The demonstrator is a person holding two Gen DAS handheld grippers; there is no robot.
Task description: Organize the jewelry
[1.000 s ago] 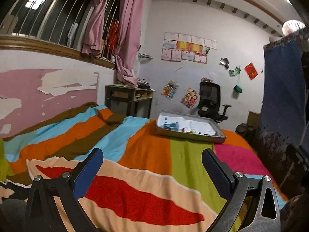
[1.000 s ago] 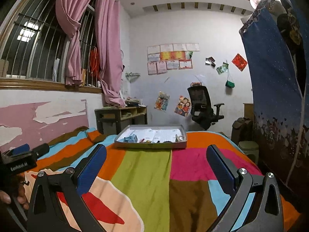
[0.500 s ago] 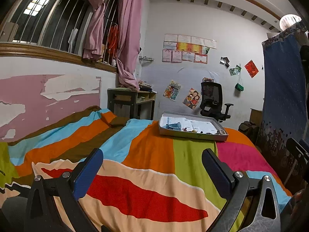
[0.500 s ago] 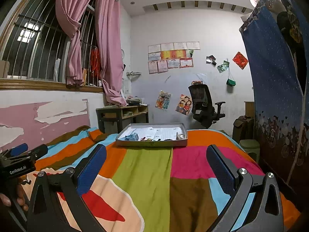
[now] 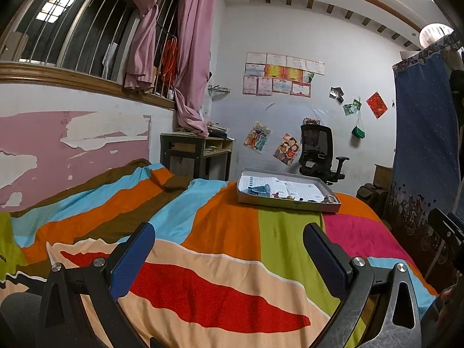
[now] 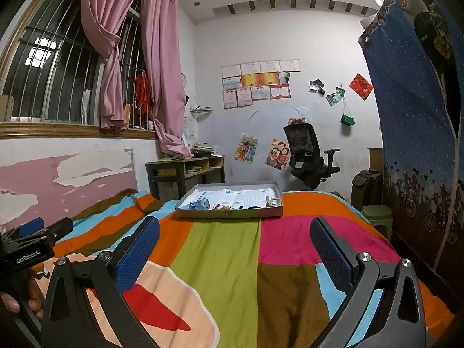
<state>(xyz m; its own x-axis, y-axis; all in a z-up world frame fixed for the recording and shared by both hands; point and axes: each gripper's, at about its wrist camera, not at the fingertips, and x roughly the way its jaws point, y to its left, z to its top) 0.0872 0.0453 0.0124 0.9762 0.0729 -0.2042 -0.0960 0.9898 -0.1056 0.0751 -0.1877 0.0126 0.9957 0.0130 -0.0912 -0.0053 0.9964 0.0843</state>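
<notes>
Left gripper point(image 5: 229, 240) and right gripper point(image 6: 235, 232), both spread wide and empty; jewelry tray point(image 6: 229, 212) mid-frame on striped bedspread point(image 6: 223, 261), well ahead; risk: soft bedding tilting tray, scattering small pieces.

A tray point(image 6: 229, 213) sits on the far part of a bed point(image 6: 226, 261), with small items and a paper sheet point(image 6: 246, 195) inside it. Behind the tray, an office chair point(image 6: 307, 156) stands against the back wall. A worktop point(image 6: 185, 171) stands left of the chair, below a window point(image 6: 58, 81).
</notes>
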